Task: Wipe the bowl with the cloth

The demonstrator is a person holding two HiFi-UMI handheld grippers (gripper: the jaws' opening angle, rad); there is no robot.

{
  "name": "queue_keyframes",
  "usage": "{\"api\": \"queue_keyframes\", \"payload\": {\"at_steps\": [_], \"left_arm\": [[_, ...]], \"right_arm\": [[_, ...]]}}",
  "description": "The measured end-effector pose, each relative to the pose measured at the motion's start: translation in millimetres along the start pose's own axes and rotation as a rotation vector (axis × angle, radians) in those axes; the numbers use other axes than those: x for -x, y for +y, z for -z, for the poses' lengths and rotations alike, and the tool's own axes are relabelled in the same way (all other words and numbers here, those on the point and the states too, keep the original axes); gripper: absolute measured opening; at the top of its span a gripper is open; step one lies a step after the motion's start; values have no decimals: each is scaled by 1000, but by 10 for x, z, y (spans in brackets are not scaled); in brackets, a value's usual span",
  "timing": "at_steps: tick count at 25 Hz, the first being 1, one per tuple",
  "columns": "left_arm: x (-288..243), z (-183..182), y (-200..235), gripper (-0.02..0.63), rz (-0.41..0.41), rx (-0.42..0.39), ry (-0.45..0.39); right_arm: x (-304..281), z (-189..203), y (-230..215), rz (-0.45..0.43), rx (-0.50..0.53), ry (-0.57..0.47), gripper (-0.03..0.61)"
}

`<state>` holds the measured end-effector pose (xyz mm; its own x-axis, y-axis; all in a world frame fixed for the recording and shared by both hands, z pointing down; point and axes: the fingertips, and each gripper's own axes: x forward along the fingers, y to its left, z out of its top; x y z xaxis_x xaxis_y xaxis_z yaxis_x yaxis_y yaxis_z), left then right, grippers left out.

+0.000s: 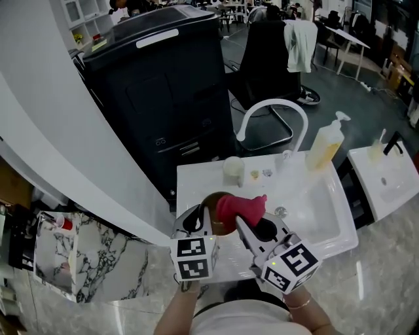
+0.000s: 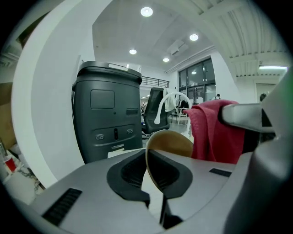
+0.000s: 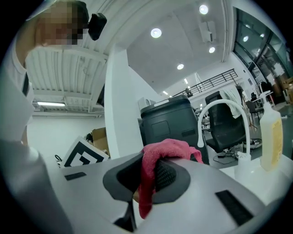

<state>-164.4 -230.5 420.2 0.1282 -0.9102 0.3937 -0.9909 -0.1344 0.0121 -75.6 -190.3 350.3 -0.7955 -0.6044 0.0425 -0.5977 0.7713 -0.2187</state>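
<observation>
My left tongs (image 2: 149,170) pinch the bowl (image 2: 168,141) by its rim above the worktop's (image 1: 194,180) near edge, my right tongs (image 3: 145,176) clamp the cloth (image 3: 165,148) just right of it, so I'd brace the bowl and sweep the cloth round inside.

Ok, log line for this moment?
left claw: shut on bowl rim | right claw: shut on cloth | cloth beside bowl, contact unclear

Round ceiling lights (image 2: 146,12) give even, cool brightness; both gripper views bulge strongly (dark vignetted corners), while the head view looks dimmer.
</observation>
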Motion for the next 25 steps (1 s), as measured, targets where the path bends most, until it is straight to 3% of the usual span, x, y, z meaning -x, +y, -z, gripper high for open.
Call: {"api": "queue_keyframes", "payload": {"at_steps": [8,17,25], "left_arm": [[309,-61,-54,32,12,-50,-30],[502,42,-41,32,35,-49,-2],[550,154,21,32,32,-40,25]], "right_arm": [[-300,248,200,63,201,156,35],[-436,553,278,123,373,288,35],[-399,648,277,197,501,330,35]]}}
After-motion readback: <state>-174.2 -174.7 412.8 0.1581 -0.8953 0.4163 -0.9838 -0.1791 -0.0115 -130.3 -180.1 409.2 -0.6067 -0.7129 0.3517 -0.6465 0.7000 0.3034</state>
